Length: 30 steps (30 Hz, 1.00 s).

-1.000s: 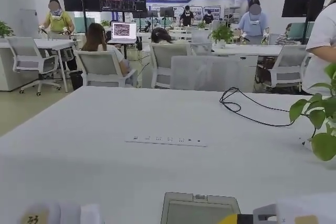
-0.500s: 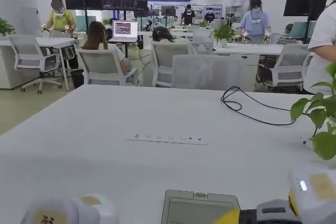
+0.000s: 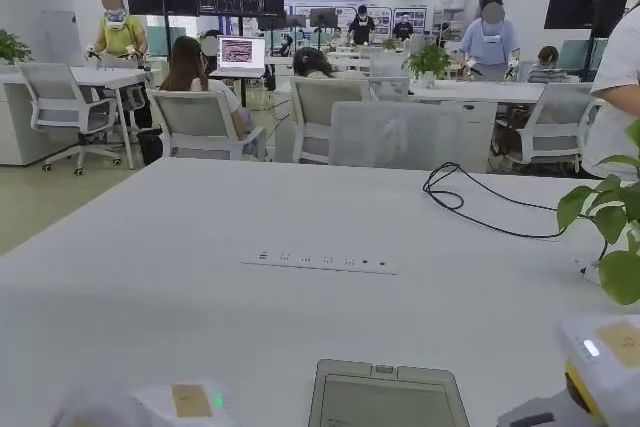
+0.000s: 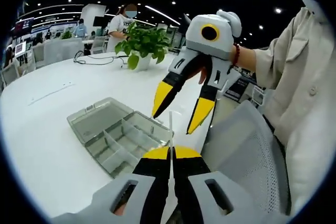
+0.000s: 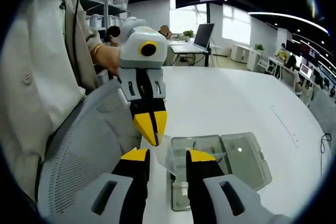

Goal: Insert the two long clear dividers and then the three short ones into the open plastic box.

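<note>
White table (image 3: 150,277), black cable (image 3: 426,187), leafy plant (image 3: 618,275), mesh chairs (image 3: 195,122)

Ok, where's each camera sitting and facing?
Left gripper view: rides the left tool, shut on a divider; faces the box, the open right tool, the person's sleeve.
Right gripper view: rides the right tool; faces the box, left tool, torso.
Head view: headset, looking across the table; both tool tops at bottom.
All share the box.

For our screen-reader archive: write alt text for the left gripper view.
The left gripper, shut on a thin clear divider held edge-on, faces the open right gripper near an open plastic box on a white table.
</note>
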{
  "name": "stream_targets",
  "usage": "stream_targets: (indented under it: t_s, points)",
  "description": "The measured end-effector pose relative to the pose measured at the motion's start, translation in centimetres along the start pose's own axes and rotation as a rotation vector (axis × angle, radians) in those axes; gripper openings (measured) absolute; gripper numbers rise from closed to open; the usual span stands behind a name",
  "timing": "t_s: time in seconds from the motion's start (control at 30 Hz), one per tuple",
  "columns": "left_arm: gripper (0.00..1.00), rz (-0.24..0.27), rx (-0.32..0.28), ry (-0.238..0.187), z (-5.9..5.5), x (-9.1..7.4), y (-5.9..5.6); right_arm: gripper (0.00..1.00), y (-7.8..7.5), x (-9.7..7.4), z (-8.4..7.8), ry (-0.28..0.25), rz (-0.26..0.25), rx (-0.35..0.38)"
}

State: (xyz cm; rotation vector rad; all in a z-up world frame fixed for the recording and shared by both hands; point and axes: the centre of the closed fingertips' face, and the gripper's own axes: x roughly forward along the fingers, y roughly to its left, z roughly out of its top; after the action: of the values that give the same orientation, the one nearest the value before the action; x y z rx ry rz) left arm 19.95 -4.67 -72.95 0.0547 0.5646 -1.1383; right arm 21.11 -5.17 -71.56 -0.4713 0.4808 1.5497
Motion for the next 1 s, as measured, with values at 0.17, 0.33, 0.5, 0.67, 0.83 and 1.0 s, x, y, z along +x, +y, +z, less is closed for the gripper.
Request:
stream_targets:
  t_s: [0.17,0.33,0.5,0.67,0.83,1.0]
  points:
    - [0.00,-0.065,0.065,0.015,-0.2,0.1,-1.3,0.23,1.7,0.1,0.0,-0.011,0.094,0.029]
    - [0.00,-0.099,0.112,0.005,0.1,0.0,-2.0,0.19,2.8,0.2,-0.5,0.006,0.146,0.028]
    - [0.00,-0.134,0.167,0.020,0.0,0.1,-2.8,0.15,3.2,0.3,-0.6,0.007,0.167,0.031]
    - [0.00,-0.154,0.182,0.015,0.0,0.1,-3.1,0.08,3.7,0.3,-0.7,0.006,0.185,-0.004]
    - [0.00,-0.151,0.196,0.008,0.2,0.0,-2.8,0.03,3.8,0.3,-0.7,0.004,0.192,-0.019]
    - [0.00,-0.126,0.159,0.009,0.3,0.0,-2.3,0.03,3.5,0.5,-0.6,0.018,0.167,-0.026]
